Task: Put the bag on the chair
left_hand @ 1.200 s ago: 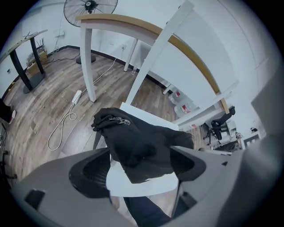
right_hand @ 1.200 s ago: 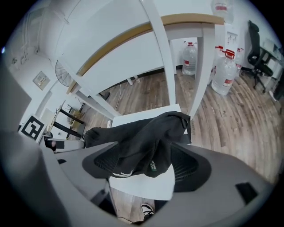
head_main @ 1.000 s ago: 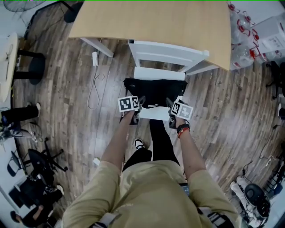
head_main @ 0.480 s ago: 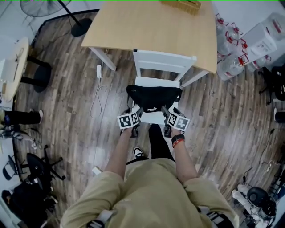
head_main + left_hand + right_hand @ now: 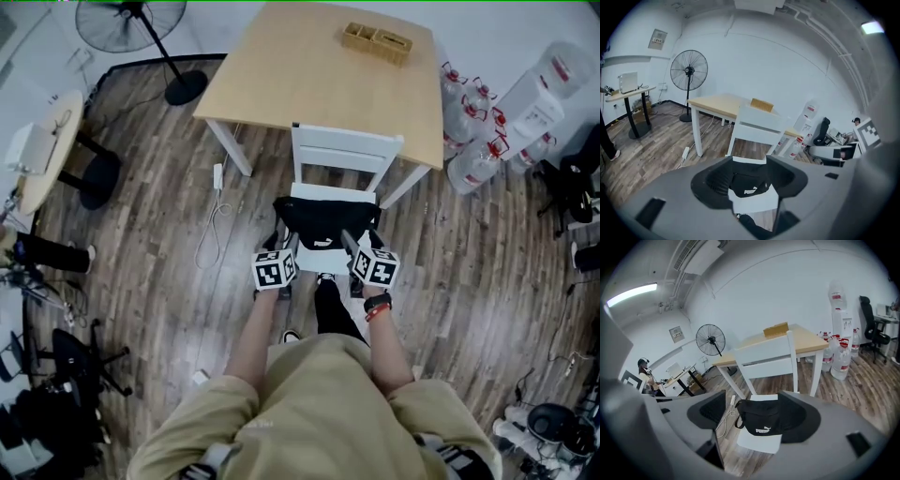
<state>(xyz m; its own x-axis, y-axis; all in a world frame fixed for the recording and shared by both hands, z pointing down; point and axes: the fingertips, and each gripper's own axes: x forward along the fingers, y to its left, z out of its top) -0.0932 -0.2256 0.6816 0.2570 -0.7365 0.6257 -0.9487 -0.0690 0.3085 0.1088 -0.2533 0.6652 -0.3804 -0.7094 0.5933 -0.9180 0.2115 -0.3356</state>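
The black bag (image 5: 326, 223) with a white logo lies on the seat of the white chair (image 5: 343, 150), which is tucked against the table. Both grippers hang just in front of the seat's near edge, apart from the bag. My left gripper (image 5: 285, 247) has its jaws closing with nothing between them. In the left gripper view the bag (image 5: 748, 183) shows beyond the jaws on the chair (image 5: 756, 124). My right gripper (image 5: 353, 244) stands open and empty. The right gripper view shows the bag (image 5: 764, 420) ahead on the white seat (image 5: 759, 440).
A light wooden table (image 5: 309, 75) with a small wooden tray (image 5: 377, 39) stands behind the chair. Water bottles (image 5: 469, 141) are at the right, a standing fan (image 5: 131, 21) at the back left, and a power strip with cable (image 5: 216, 199) on the floor at the left.
Both grippers have drawn back from the bag toward the person. The bag stays on the seat. The head view has pulled away, showing more of the table.
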